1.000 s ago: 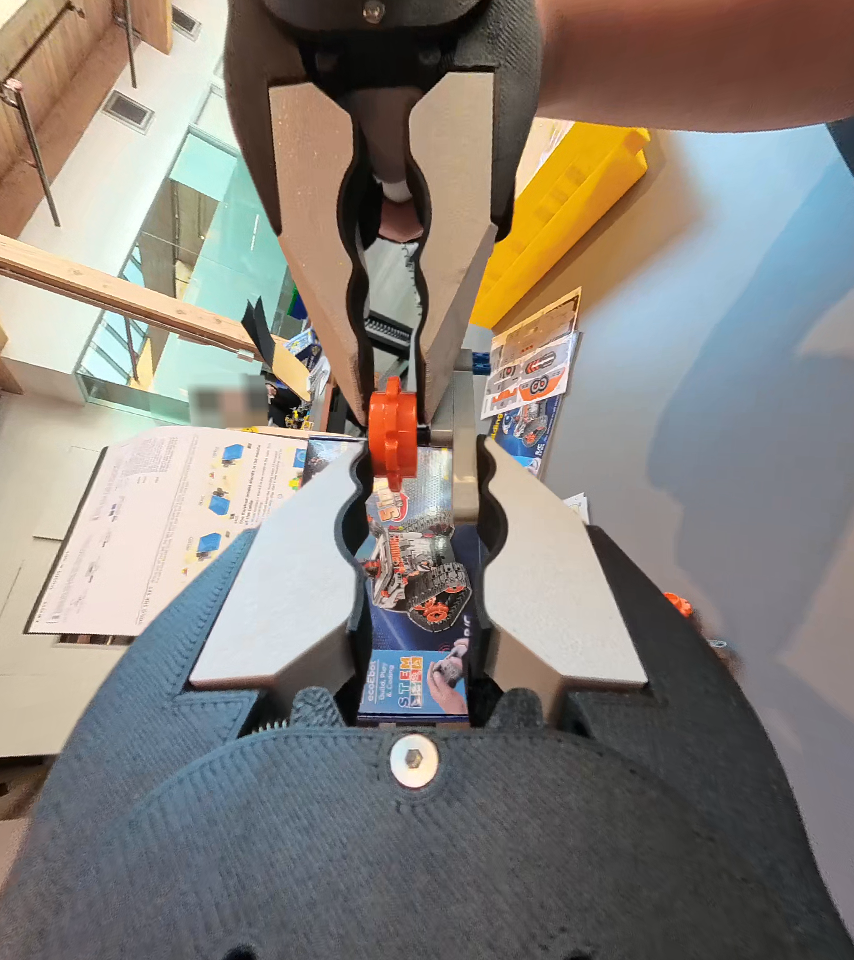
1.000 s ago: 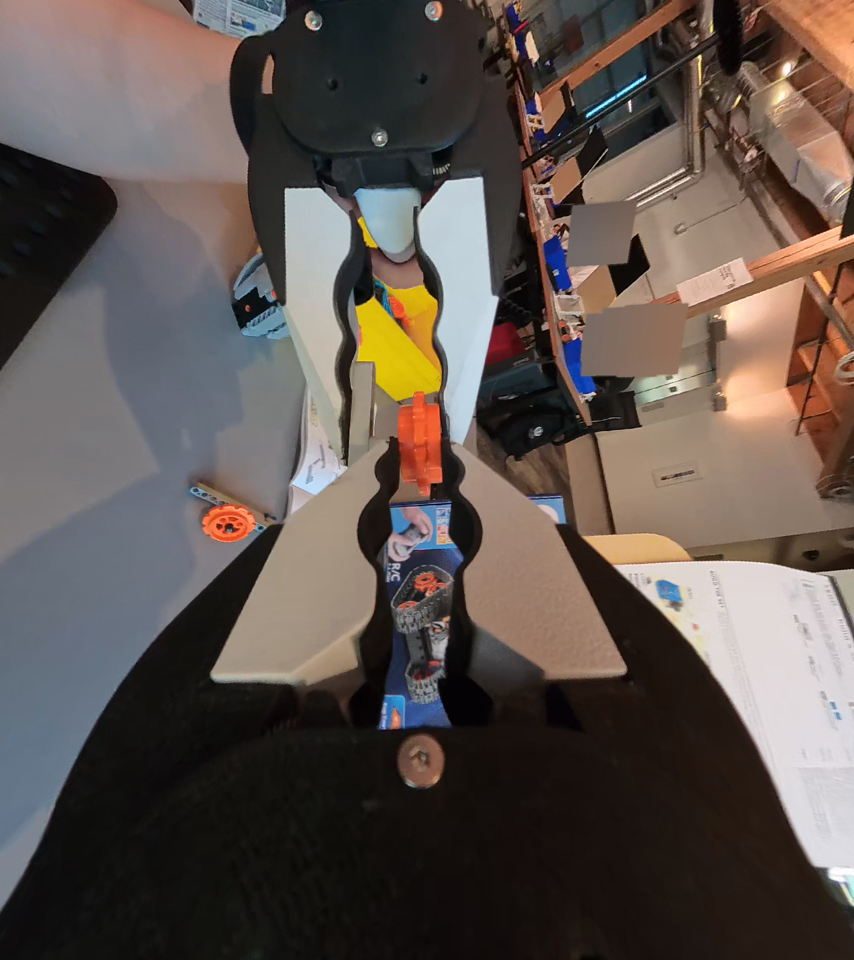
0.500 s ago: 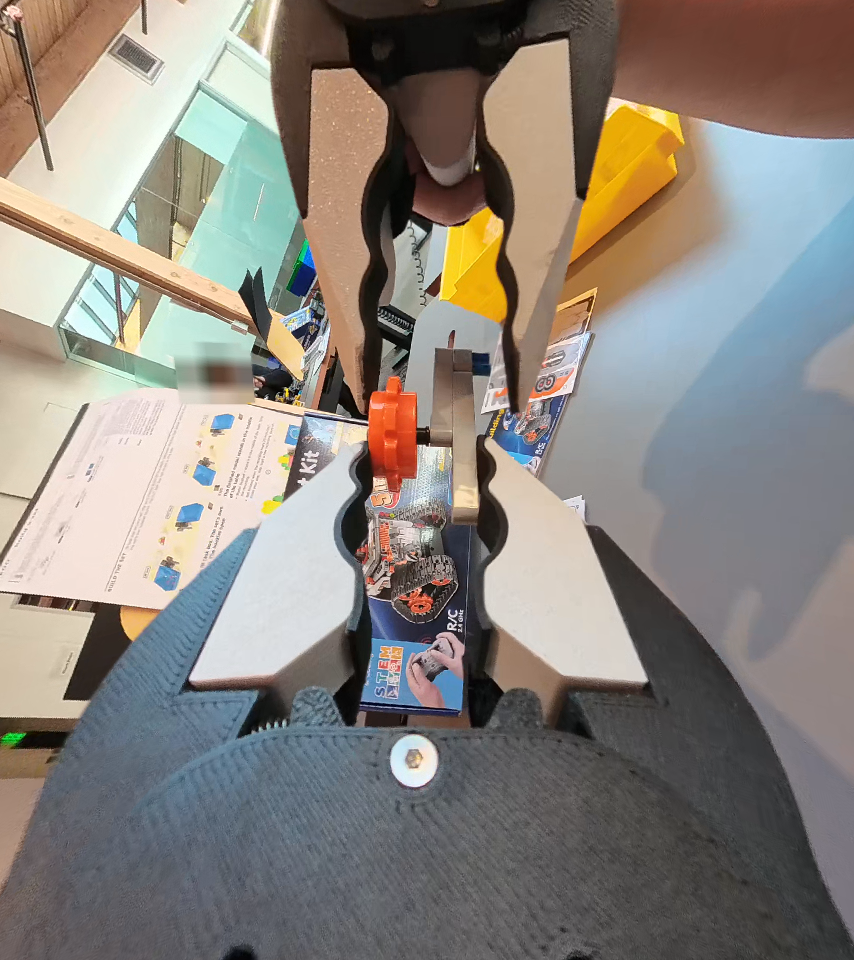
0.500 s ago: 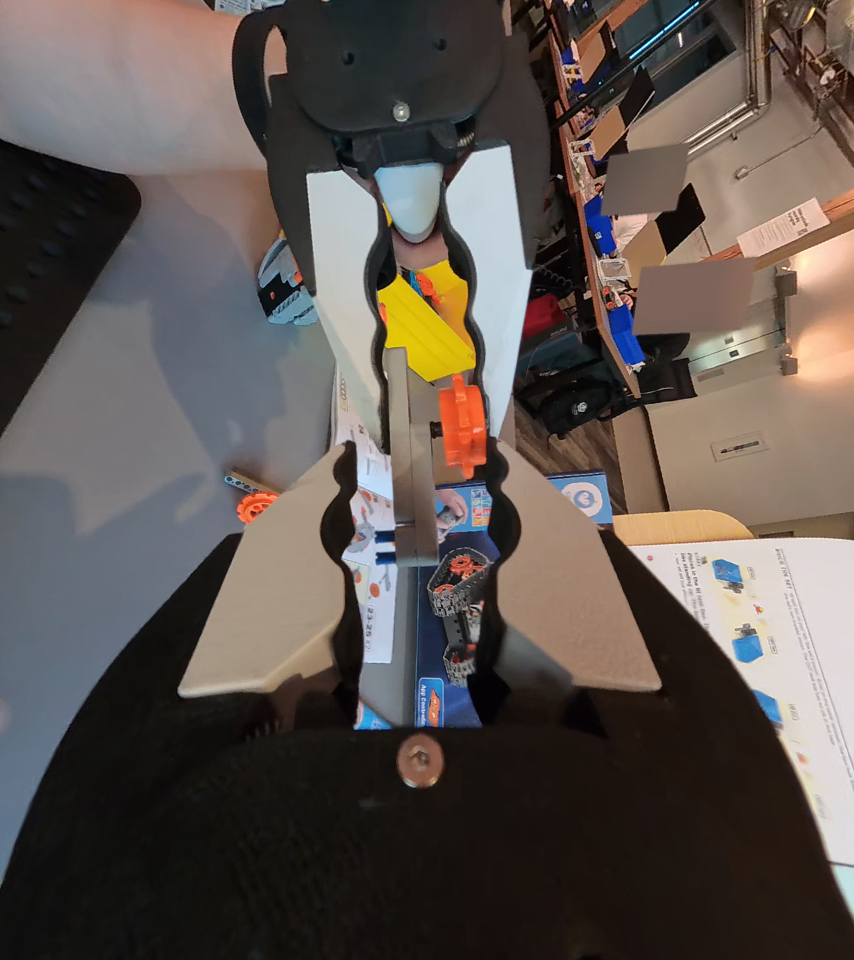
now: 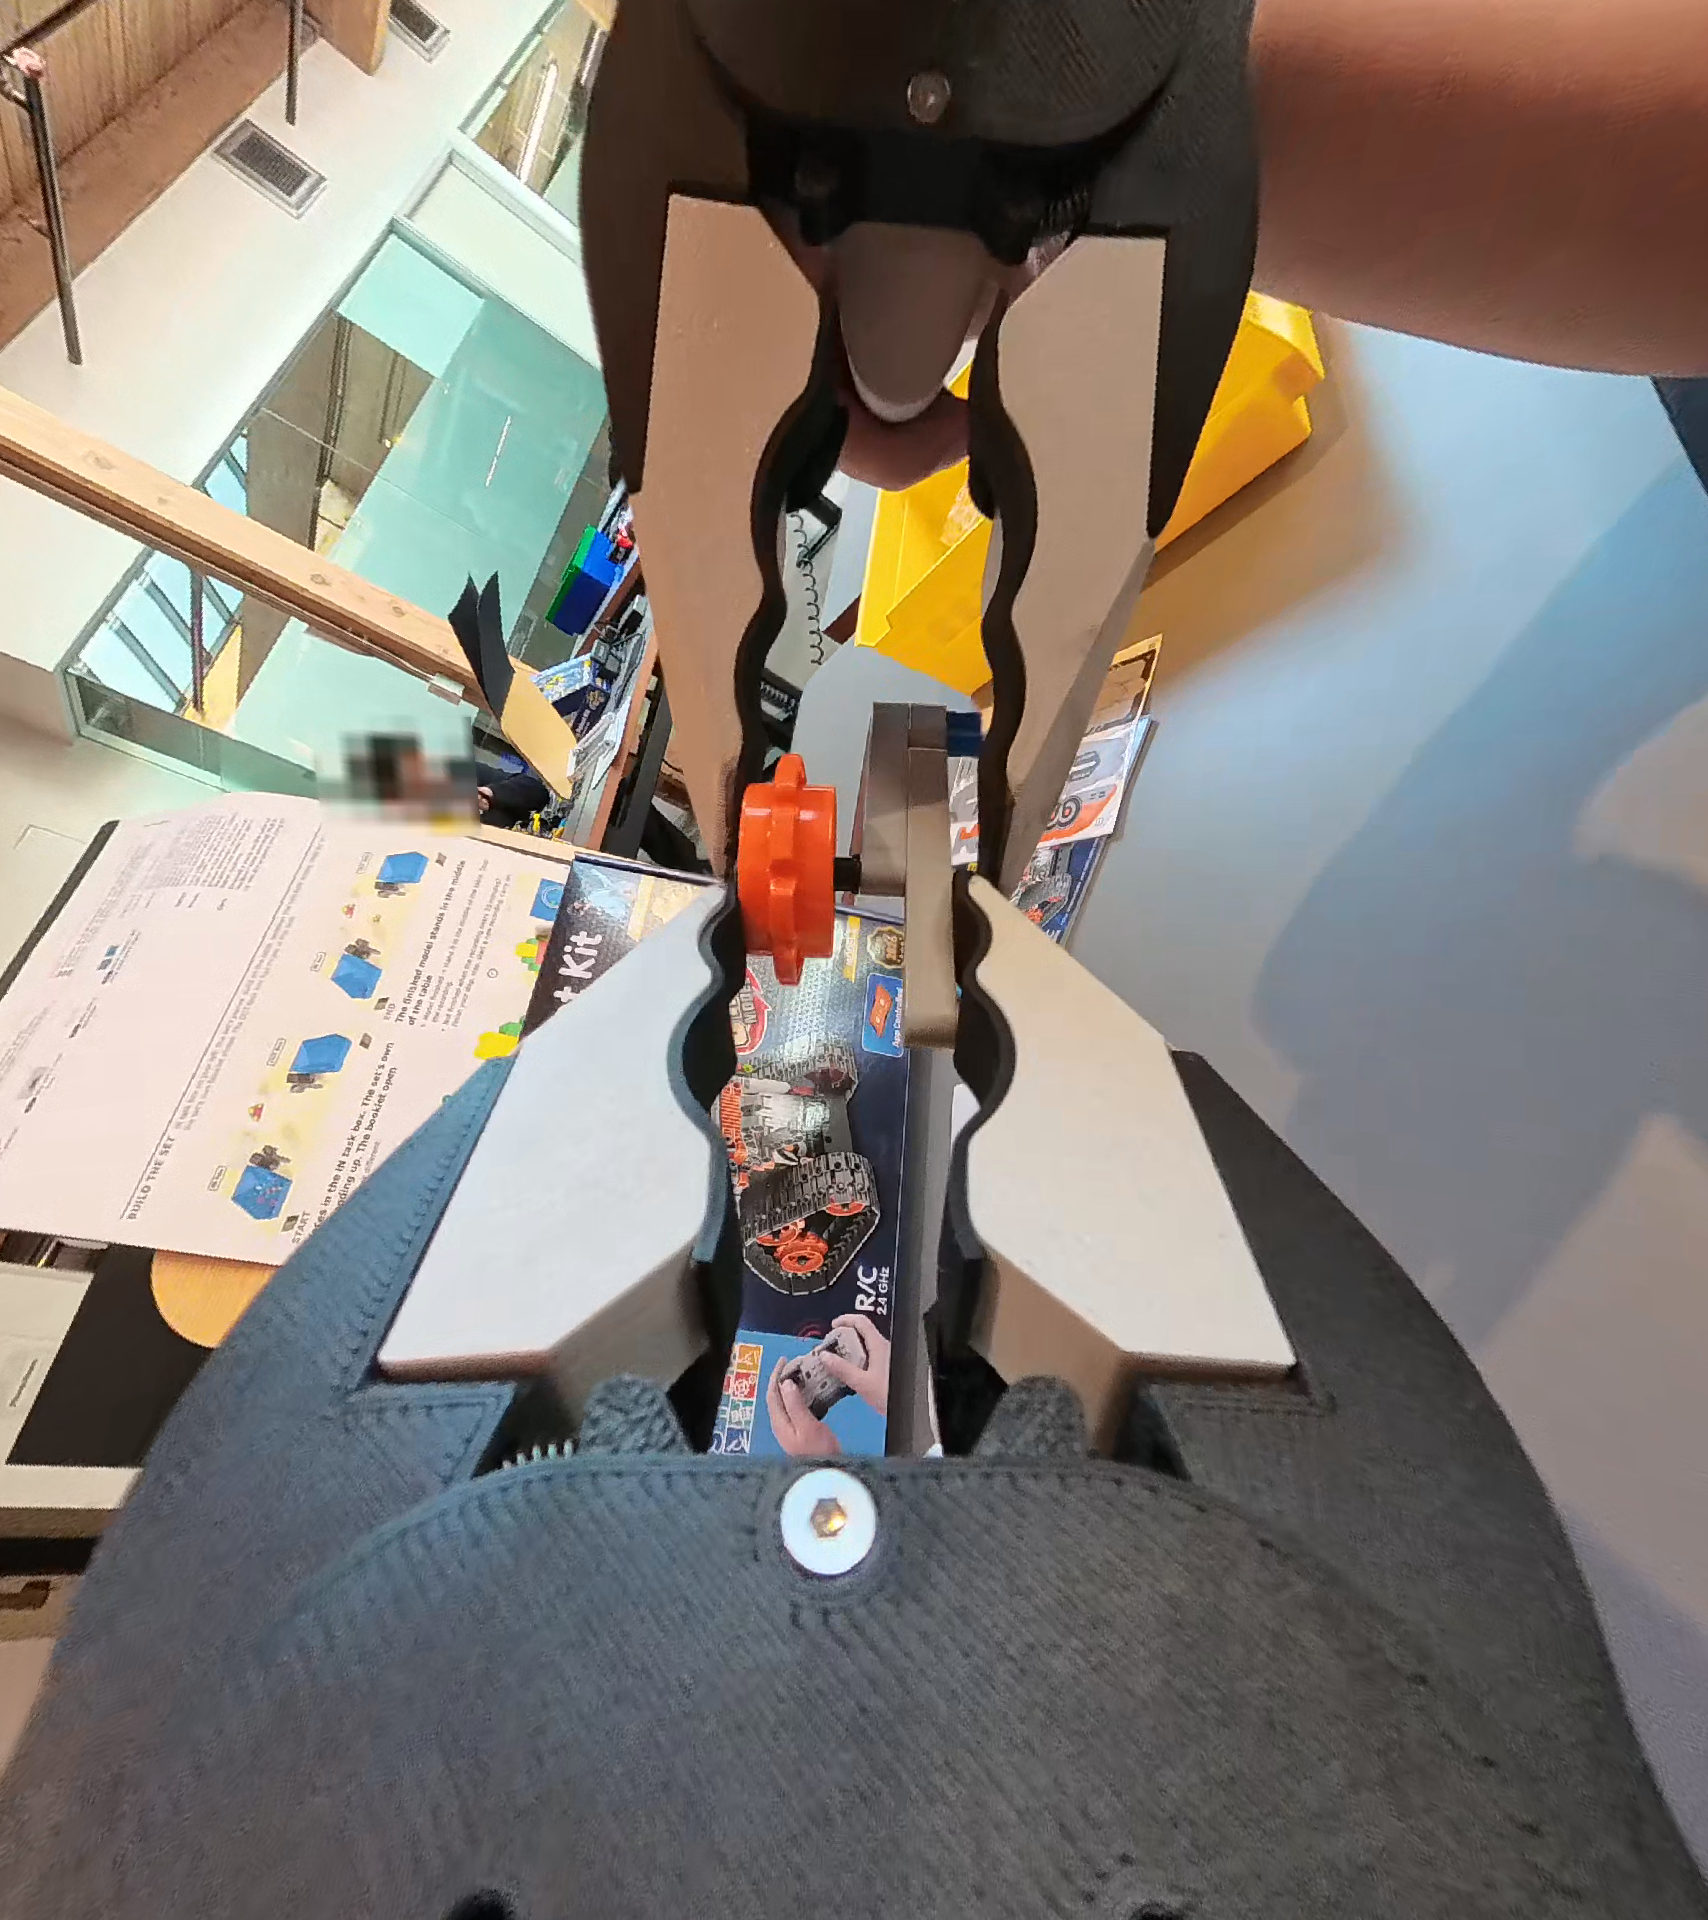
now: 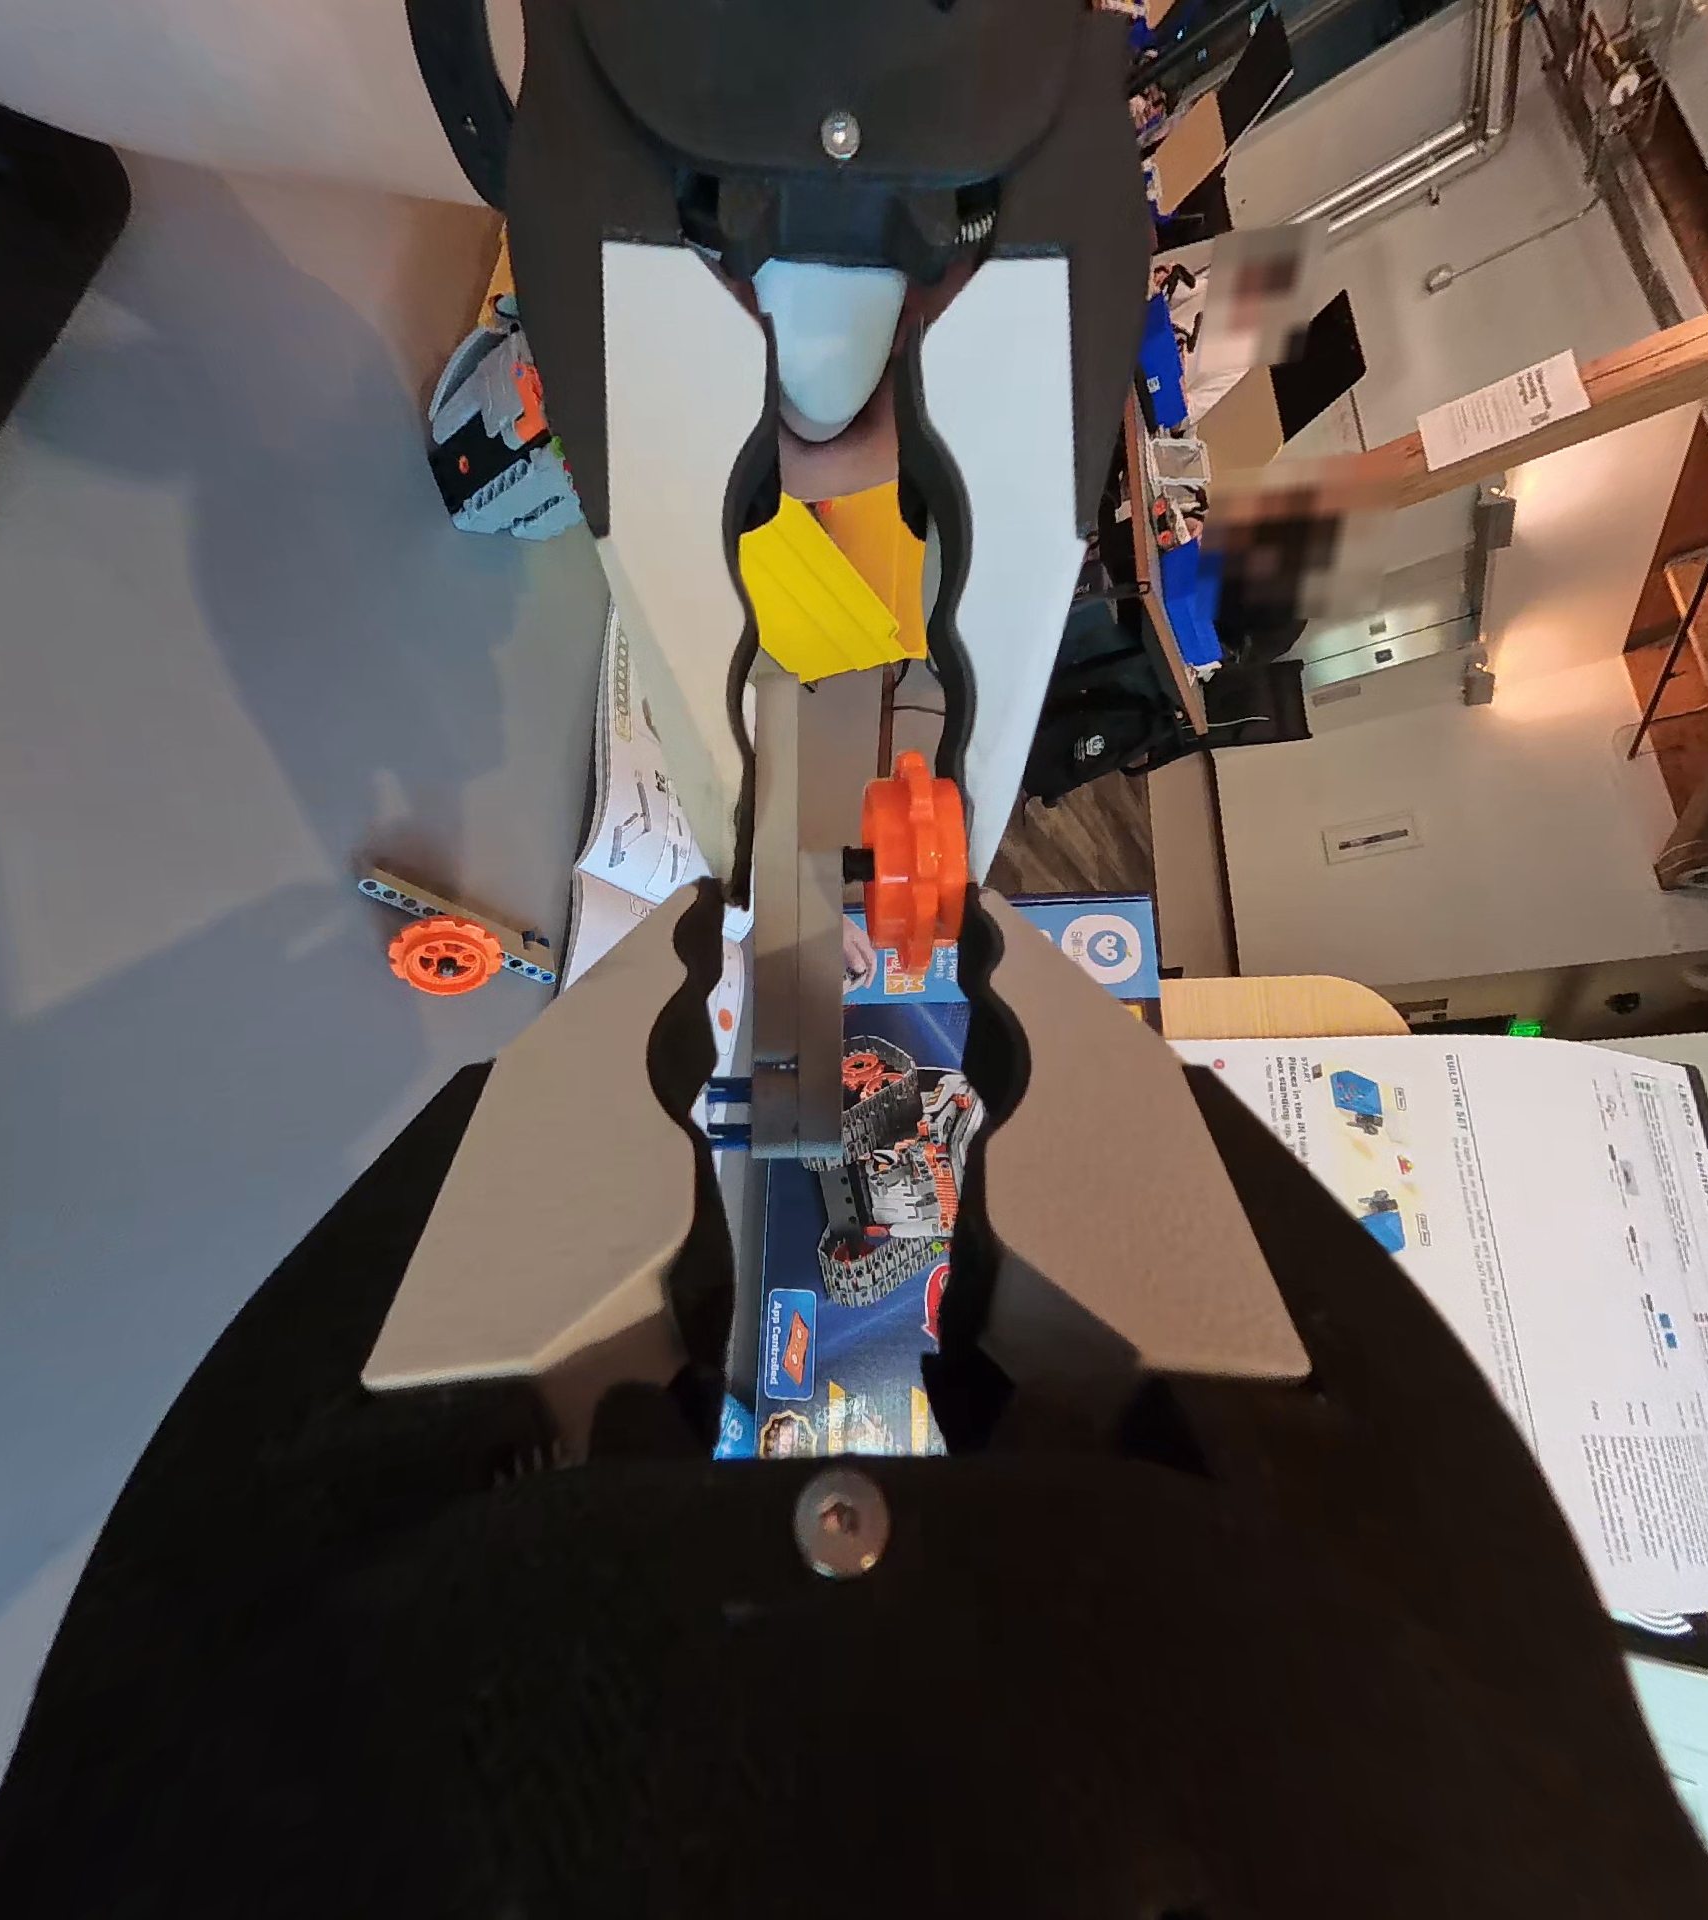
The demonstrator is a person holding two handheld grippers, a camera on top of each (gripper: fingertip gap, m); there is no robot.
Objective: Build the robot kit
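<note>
1. The two grippers, left (image 5: 845, 904) and right (image 6: 834, 894), face each other tip to tip above the bench (image 6: 154, 727).
2. A beam (image 6: 793, 935) with a gear (image 6: 912, 868) pinned to its side sits between their fingers.
3. A box (image 6: 860, 1247) lies on the bench under them.
4. A sheet (image 5: 195, 997) lies beside the box.
5. A bin (image 5: 943, 582) stands behind the right gripper in the left wrist view.
6. Another gear (image 6: 442, 956) lies well apart on the bench.

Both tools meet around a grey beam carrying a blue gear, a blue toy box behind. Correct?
No: the gear is orange, as the left wrist view shows. The grey beam, left tool, right tool and blue toy box are as stated.
</note>
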